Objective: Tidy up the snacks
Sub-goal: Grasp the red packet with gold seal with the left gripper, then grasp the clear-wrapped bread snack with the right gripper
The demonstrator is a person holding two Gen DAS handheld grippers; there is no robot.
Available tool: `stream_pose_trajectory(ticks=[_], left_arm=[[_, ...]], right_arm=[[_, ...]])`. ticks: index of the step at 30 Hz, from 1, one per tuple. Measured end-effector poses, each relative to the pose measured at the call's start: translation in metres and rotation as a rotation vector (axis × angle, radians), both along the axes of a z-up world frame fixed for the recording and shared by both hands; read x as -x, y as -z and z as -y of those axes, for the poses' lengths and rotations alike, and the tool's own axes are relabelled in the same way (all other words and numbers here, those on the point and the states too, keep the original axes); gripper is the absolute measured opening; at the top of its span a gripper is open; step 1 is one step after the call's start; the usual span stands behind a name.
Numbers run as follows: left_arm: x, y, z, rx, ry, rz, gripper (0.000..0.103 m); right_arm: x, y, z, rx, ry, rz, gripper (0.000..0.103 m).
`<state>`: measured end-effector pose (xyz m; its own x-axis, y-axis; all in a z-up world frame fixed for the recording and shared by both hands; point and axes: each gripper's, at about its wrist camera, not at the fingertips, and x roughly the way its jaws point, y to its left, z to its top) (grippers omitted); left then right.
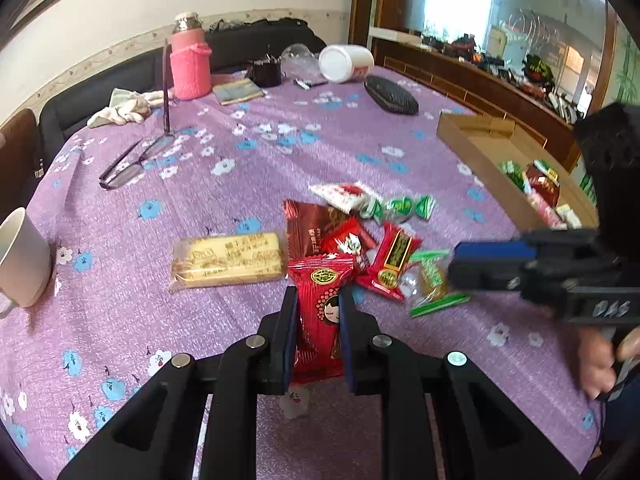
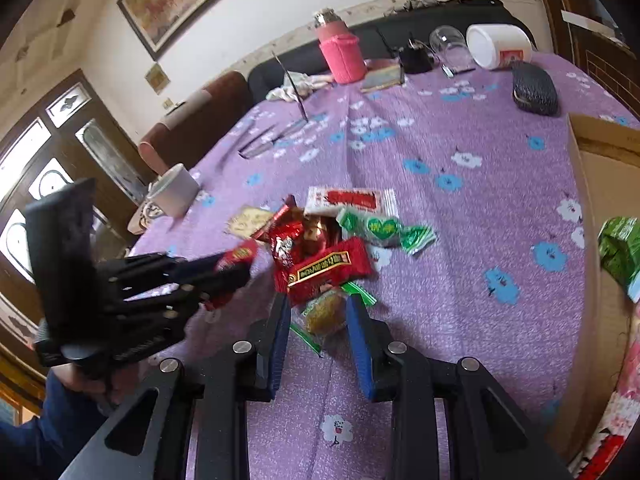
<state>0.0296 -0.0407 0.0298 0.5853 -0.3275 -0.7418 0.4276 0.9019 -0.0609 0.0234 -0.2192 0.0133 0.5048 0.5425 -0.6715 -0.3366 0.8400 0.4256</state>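
Now my left gripper [image 1: 318,300] pinches the red snack packet [image 1: 320,320]; my right gripper [image 2: 318,312] stands open around a yellow biscuit [image 2: 325,314].

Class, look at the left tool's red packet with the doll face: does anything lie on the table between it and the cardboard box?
Yes. The red doll-face packet sits clamped in the left tool. Between it and the cardboard box lie the other loose snacks, and the right tool reaches in there.
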Motion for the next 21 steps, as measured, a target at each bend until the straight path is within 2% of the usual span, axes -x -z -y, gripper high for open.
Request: stream_pose_trajectory(ticks=[4,9,13,18,21], left_arm=[[0.003,-0.005,0.0,0.027,-0.003,0.014,0.018],[0.008,-0.009,0.003,0.049,0.014,0.03,0.018],[0.009,-0.011,0.001,0.078,0.003,0.032,0.018],[0.007,-0.009,0.002,0.074,-0.005,0.025,0.018],[0.005,-0.008,0.003,0.075,-0.006,0.02,0.018]], right_arm=[[-0.005,0.01,-0.012,0.051,0.008,-0.023,0.033],[0.006,0.008,-0.033,0.216,0.008,0.08,0.032],[0.008,0.01,-0.037,0.269,0.003,0.084,0.031],[0.004,0.007,-0.03,0.224,0.015,0.06,0.032],[0.002,0.007,-0.025,0.18,0.028,0.033,0.043]])
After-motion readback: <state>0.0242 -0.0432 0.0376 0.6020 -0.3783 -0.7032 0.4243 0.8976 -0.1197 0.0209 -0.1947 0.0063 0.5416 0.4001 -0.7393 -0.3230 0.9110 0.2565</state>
